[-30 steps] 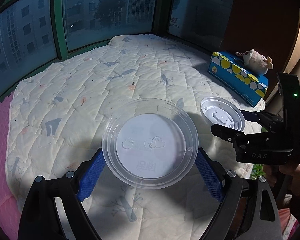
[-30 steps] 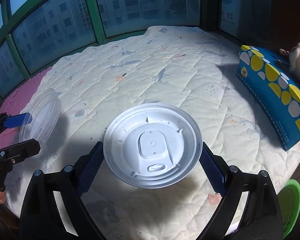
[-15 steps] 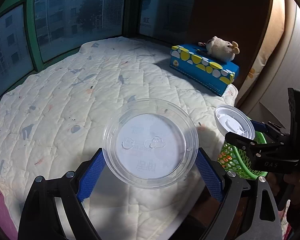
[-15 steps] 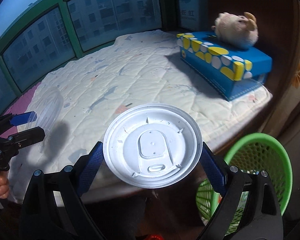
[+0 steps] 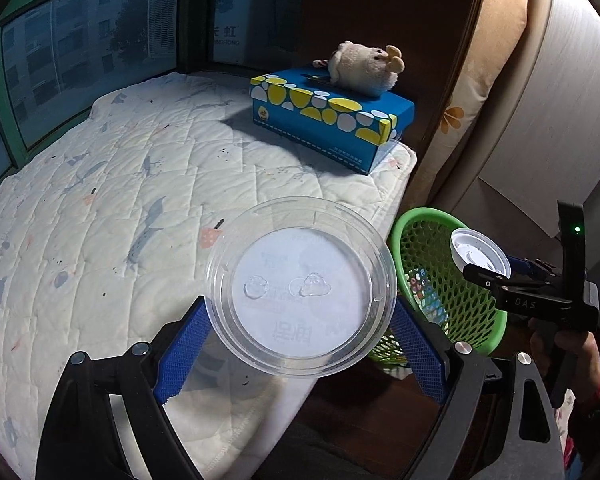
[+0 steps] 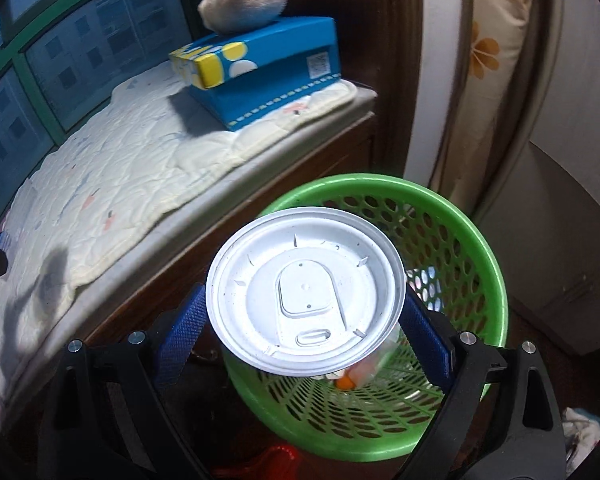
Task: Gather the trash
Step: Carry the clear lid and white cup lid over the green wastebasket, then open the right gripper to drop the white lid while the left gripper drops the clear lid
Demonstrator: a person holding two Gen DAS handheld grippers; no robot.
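Note:
My left gripper (image 5: 300, 340) is shut on a clear plastic lid (image 5: 300, 296), held over the right edge of the quilted mattress (image 5: 120, 208). My right gripper (image 6: 304, 332) is shut on a white cup lid (image 6: 304, 296) and holds it above the green mesh basket (image 6: 480, 248). In the left wrist view the right gripper (image 5: 500, 272) with the white lid (image 5: 480, 256) hovers over the far side of the green basket (image 5: 472, 320). Some trash lies in the basket bottom.
A blue and yellow tissue box (image 5: 332, 116) with a plush toy (image 5: 364, 66) on top stands at the mattress's far right corner. Windows run behind the bed. A wooden bed frame (image 6: 260, 196) and a flowered cushion (image 6: 488, 60) flank the basket.
Both grippers have swung right, off the middle of the mattress toward the basket. The white lid now hangs over the basket; the clear lid is at the mattress edge.

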